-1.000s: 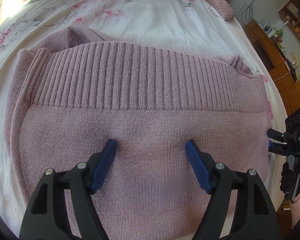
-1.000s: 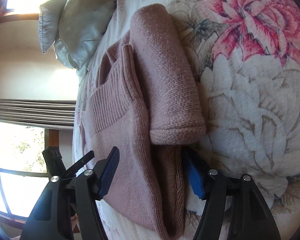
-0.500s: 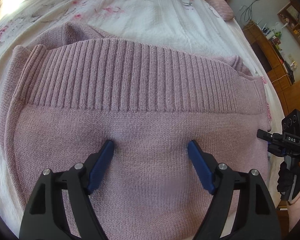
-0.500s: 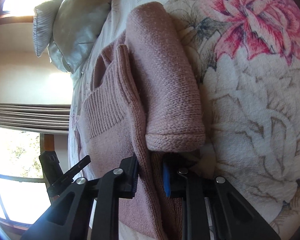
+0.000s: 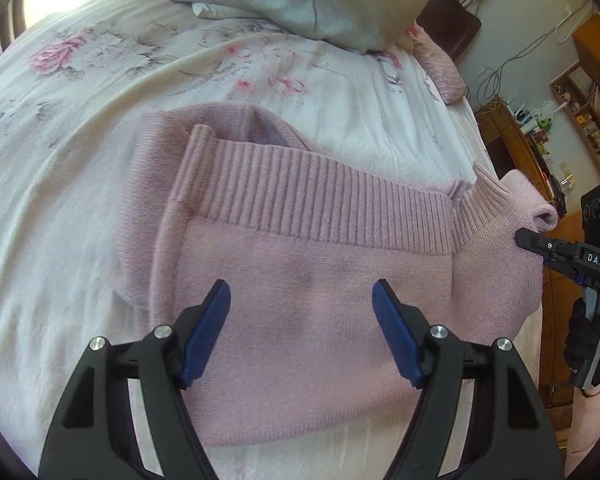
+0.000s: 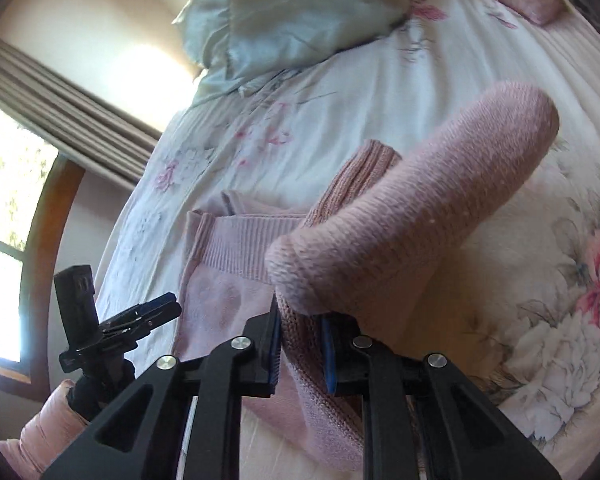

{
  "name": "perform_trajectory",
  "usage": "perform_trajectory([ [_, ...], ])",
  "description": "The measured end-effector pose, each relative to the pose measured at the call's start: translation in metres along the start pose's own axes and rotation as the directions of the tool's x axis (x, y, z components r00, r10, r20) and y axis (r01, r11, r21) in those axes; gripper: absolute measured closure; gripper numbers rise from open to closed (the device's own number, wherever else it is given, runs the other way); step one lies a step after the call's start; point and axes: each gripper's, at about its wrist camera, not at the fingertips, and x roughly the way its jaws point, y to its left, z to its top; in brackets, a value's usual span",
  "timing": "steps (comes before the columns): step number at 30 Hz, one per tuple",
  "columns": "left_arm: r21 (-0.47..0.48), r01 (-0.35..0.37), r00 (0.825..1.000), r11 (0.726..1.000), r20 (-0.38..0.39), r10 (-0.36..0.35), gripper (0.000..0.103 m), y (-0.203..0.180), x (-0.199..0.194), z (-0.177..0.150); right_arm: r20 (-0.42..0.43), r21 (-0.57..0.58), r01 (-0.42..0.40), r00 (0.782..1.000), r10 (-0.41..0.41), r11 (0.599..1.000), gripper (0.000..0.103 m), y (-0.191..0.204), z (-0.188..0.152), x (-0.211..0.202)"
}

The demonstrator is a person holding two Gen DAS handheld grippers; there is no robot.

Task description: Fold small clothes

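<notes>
Two grippers, one sweater (image 5: pixel 308 288) lying pink on the bedspread (image 5: pixel 80 160), its ribbed hem running left to right: my right gripper (image 6: pixel 298 344) is clenched on the right edge with the sleeve (image 6: pixel 412 216) lifted above it, so the fold goes leftward over the body. My left gripper (image 5: pixel 302 332) hovers spread over the middle, grasping nothing. Only the right view shows the pinch; the left shows the whole spread.

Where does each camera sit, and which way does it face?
Left wrist: above the sweater, looking down it; open left gripper below, right gripper and gloved hand at right.
Right wrist: low at the sweater's edge, facing the pillow; its fingers clamp knit.
Shared: sweater, pillow, bedspread.
</notes>
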Motion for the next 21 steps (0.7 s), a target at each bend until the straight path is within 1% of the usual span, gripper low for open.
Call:
perform_trajectory([
  [2, -0.025, 0.001, 1.0, 1.0, 0.011, 0.0, 0.03, 0.012, -0.01, 0.001, -0.036, -0.083, 0.026, 0.999, -0.029, 0.996, 0.086, 0.033, 0.004, 0.021],
  [5, -0.056, -0.002, 1.0, 0.998, 0.024, 0.004, 0.03, 0.028, -0.021, -0.002, -0.095, -0.159, 0.044, 0.994, -0.059, 0.986, 0.086, 0.068, 0.002, 0.055],
  [9, -0.106, 0.011, 0.999, 0.994, 0.032, -0.008, 0.03, 0.045, -0.03, -0.009, -0.164, -0.188, 0.054, 0.983, -0.085, 0.981, 0.086, 0.09, -0.003, 0.101],
  [12, -0.123, 0.014, 0.999, 0.992, 0.033, -0.01, 0.03, 0.053, -0.032, -0.01, -0.187, -0.186, 0.072, 0.977, -0.107, 0.98, 0.084, 0.092, -0.007, 0.122],
  [14, -0.129, 0.016, 0.999, 0.992, 0.034, -0.012, 0.03, 0.056, -0.032, -0.01, -0.212, -0.155, 0.043, 0.974, -0.076, 0.987, 0.073, 0.089, -0.008, 0.131],
  [15, -0.131, 0.018, 0.999, 0.991, 0.034, -0.014, 0.03, 0.057, -0.032, -0.01, -0.218, -0.138, 0.02, 0.975, -0.05, 0.99, 0.068, 0.085, -0.01, 0.131],
  [16, -0.132, 0.021, 0.999, 0.991, 0.034, -0.017, 0.03, 0.057, -0.031, -0.009, -0.217, -0.126, -0.003, 0.976, -0.025, 0.992, 0.06, 0.085, -0.011, 0.129],
  [17, -0.132, 0.024, 0.999, 0.991, 0.035, -0.019, 0.03, 0.056, -0.032, -0.009, -0.214, -0.13, -0.02, 0.977, -0.009, 0.991, 0.056, 0.087, -0.013, 0.125],
  [19, -0.129, 0.03, 0.999, 0.991, 0.039, -0.026, 0.03, 0.055, -0.033, -0.007, -0.19, -0.167, -0.024, 0.982, -0.009, 0.986, 0.052, 0.095, -0.014, 0.109],
  [20, -0.127, 0.034, 0.999, 0.991, 0.04, -0.029, 0.03, 0.054, -0.033, -0.006, -0.171, -0.185, -0.02, 0.985, -0.012, 0.983, 0.048, 0.1, -0.016, 0.098],
  [21, -0.124, 0.038, 0.999, 0.992, 0.043, -0.032, 0.03, 0.053, -0.035, -0.005, -0.143, -0.206, -0.02, 0.99, -0.01, 0.978, 0.047, 0.104, -0.017, 0.085],
])
